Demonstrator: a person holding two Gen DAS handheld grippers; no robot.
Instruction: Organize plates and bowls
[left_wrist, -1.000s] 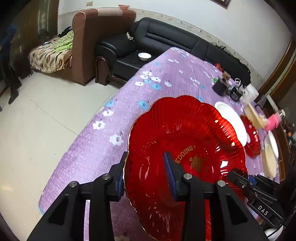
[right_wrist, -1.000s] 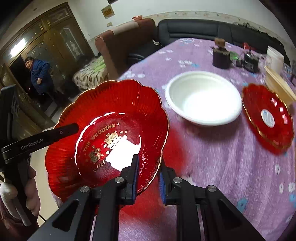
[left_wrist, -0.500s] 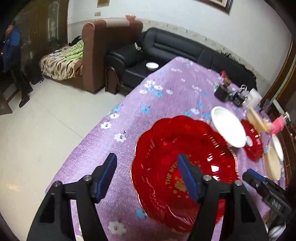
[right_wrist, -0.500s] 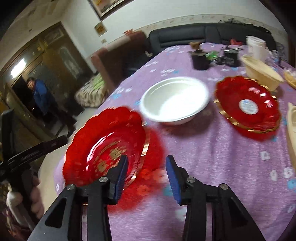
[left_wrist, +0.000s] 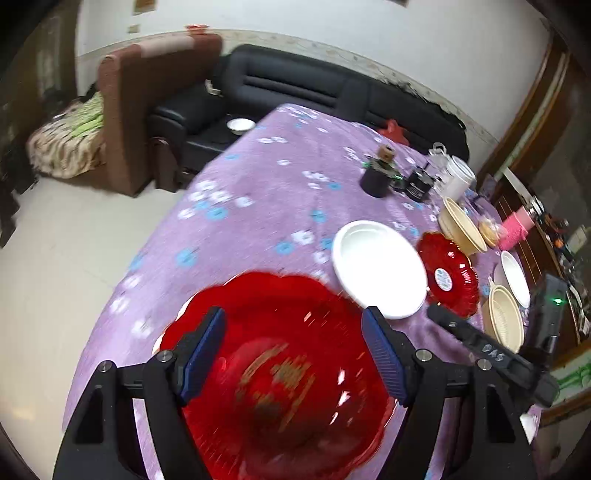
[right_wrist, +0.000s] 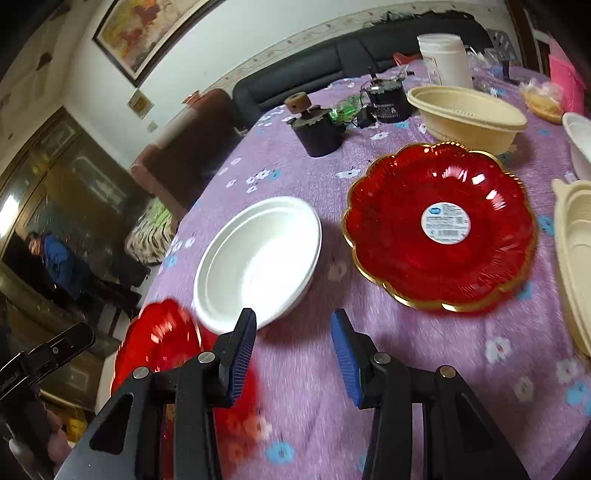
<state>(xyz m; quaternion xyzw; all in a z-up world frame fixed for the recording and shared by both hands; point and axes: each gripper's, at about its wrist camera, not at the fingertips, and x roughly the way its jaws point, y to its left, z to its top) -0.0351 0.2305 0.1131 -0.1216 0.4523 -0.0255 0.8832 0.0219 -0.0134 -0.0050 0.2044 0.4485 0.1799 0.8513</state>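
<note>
Both tools spread wide, holding nothing: left tool (left_wrist: 293, 354) above the large red plate (left_wrist: 273, 373) lying on the bench (left_wrist: 266, 192); right tool (right_wrist: 293, 354) faces the white bowl (right_wrist: 258, 258), apparently next for stacking.

Worktop (right_wrist: 424, 369): covered in fuzzy, matt purple cloth printed with small flowers. Near red plate (left_wrist: 280, 373) and far red plate (right_wrist: 439, 225): glossy, translucent ribbed plastic, the far one gold-rimmed with a paper label at centre; white bowl (right_wrist: 258, 258): smooth, matt foam-like material; cream bowl (right_wrist: 465, 114): dull, pulp-like finish. Left hand-held gripper (left_wrist: 293, 354) and right hand-held gripper (right_wrist: 293, 354): matt black plastic arms with metal screws and ridged blue pads.
</note>
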